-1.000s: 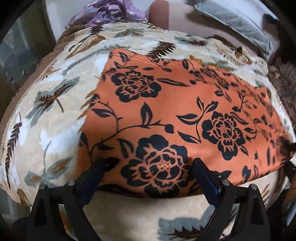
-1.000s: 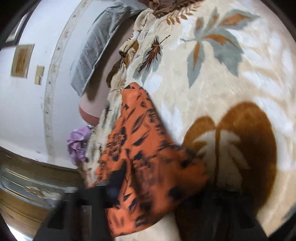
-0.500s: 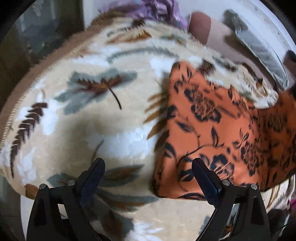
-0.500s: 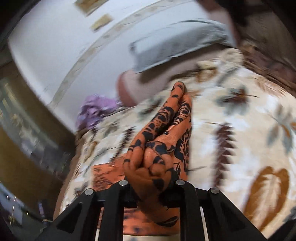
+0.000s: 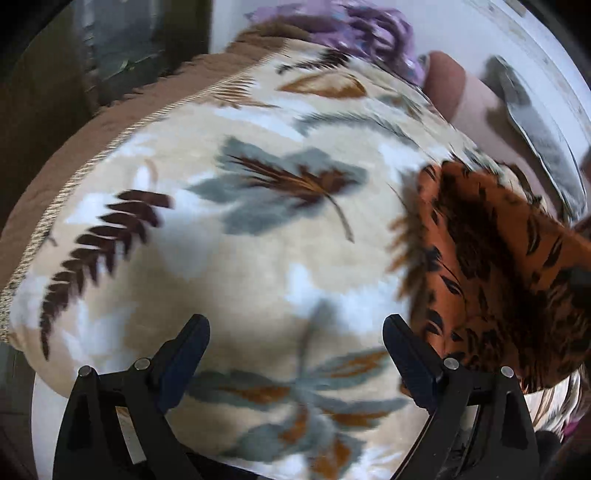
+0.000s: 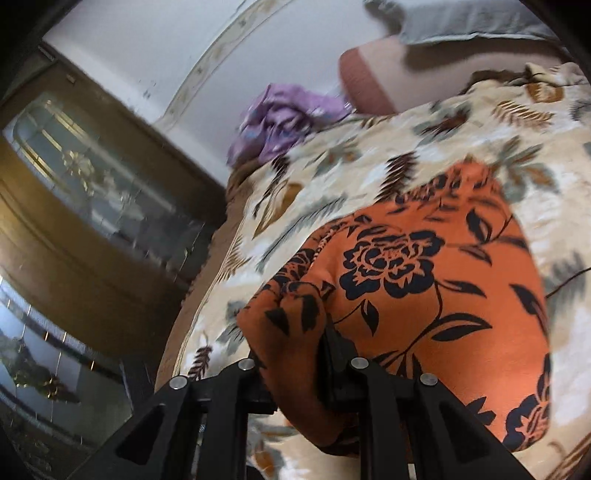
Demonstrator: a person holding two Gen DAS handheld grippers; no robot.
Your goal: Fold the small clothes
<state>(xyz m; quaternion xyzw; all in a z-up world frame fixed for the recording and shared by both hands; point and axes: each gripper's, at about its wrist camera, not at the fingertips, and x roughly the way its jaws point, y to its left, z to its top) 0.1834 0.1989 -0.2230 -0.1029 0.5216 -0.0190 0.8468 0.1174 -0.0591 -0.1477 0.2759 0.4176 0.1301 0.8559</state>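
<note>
An orange cloth with black flowers [image 6: 424, 288] lies on a cream leaf-patterned blanket [image 6: 369, 162]. My right gripper [image 6: 295, 354] is shut on a bunched edge of this cloth, near its left corner, and the rest spreads flat to the right. In the left wrist view the same cloth [image 5: 498, 266] is at the right, blurred and partly lifted. My left gripper [image 5: 295, 354] is open and empty over the bare blanket [image 5: 240, 258], to the left of the cloth.
A purple garment [image 6: 284, 118] lies bunched at the far end of the blanket; it also shows in the left wrist view [image 5: 369, 33]. A pink bolster [image 6: 376, 74] and grey pillow [image 5: 535, 129] lie beyond. A wooden glass-fronted cabinet [image 6: 92, 206] stands at the left.
My left gripper has swung left, off the orange cloth and over bare blanket. My right gripper has taken the cloth's edge, lifted it and carried it across over the rest.
</note>
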